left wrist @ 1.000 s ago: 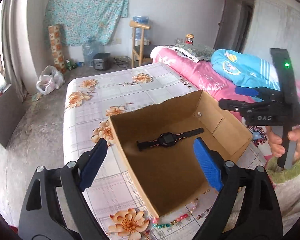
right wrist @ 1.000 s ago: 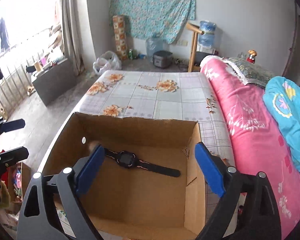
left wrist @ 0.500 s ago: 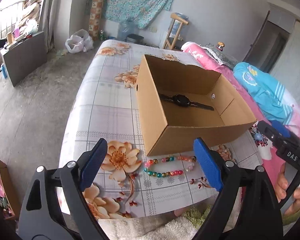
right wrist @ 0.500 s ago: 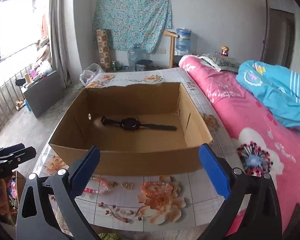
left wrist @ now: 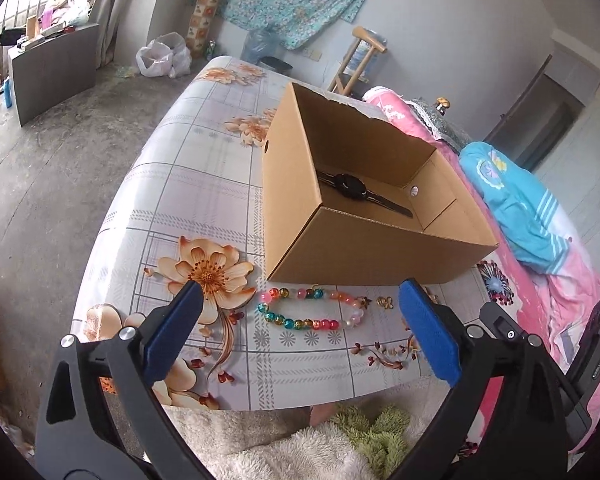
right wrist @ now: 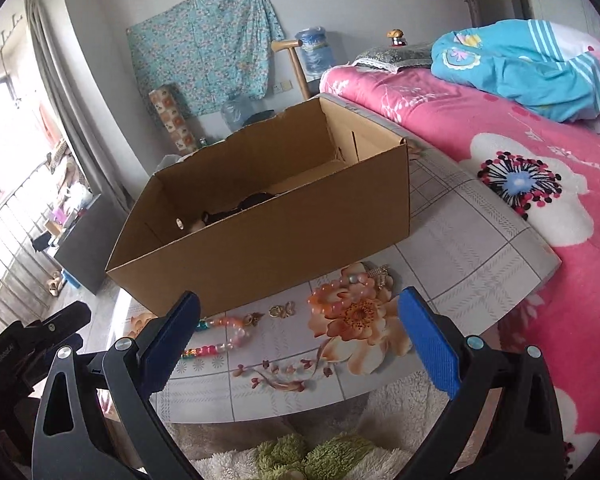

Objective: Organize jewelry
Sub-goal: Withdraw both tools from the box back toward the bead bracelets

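An open cardboard box stands on the flowered table, with a black watch lying inside; the box and a bit of the watch also show in the right wrist view. A colourful bead bracelet lies on the table in front of the box, with small gold earrings to its right. In the right wrist view the bracelet, gold earrings and a gold hair clip lie before the box. My left gripper is open and empty just above the bracelet. My right gripper is open and empty near the table's front edge.
A pink bed with a blue quilt runs along the table's right side. The table's front edge is close below both grippers, with fluffy white and green fabric under them. The floor drops off left of the table.
Both grippers have pulled back from above the box toward the table's front edge and lowered. The bracelet and earrings have come into view between the fingers. Both stay open.
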A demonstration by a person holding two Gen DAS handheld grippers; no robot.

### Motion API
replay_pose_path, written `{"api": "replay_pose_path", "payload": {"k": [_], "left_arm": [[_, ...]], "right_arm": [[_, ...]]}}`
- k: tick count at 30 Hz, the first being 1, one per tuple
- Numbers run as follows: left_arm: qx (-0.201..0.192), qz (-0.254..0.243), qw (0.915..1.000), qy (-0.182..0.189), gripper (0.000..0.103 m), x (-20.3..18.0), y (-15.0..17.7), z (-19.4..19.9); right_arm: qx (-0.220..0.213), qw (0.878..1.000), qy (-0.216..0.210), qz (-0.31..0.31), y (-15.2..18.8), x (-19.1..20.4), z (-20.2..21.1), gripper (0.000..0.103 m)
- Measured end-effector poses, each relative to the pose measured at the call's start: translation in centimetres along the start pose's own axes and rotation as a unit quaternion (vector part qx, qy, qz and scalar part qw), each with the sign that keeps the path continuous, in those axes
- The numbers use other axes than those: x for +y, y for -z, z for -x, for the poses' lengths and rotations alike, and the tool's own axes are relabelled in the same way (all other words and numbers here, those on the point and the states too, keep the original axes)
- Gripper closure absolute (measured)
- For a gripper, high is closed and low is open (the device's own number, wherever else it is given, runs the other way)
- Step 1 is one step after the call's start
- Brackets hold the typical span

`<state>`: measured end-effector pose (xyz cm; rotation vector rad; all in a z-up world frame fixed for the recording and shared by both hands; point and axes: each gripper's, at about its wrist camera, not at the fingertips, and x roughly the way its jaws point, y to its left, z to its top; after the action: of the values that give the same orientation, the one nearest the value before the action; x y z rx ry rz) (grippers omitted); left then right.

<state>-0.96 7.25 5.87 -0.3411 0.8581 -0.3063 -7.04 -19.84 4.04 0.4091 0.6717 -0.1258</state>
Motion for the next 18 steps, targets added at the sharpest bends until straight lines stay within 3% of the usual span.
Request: {"api": "replay_pose_path", "payload": {"k": [6, 12, 14, 18], "left_arm": [[-0.018, 0.001, 0.9991, 0.037, 0.008, 0.0, -0.2, 0.4], [-0.033, -0.012, 0.9988, 0.033, 0.008, 0.3, -0.5, 0.7], [-0.036, -0.015, 0.9989, 0.024, 0.008, 0.8, -0.8, 0.5], [-0.068, -0.061, 0.9951, -0.039, 0.008, 1.2, -1.0, 0.3]], "right_arm": [[0.017, 0.999, -0.029, 0.009, 0.3, 0.1, -0.2, 0.006], [0.044, 0.997, -0.064, 0.013, 0.6, 0.5, -1.3, 0.006], [0.046, 0.995, -0.083, 0.016, 0.4, 0.8, -1.5, 0.006], [0.05, 0.993, -0.106, 0.016, -0.1, 0.7, -2.2, 0.007]]}}
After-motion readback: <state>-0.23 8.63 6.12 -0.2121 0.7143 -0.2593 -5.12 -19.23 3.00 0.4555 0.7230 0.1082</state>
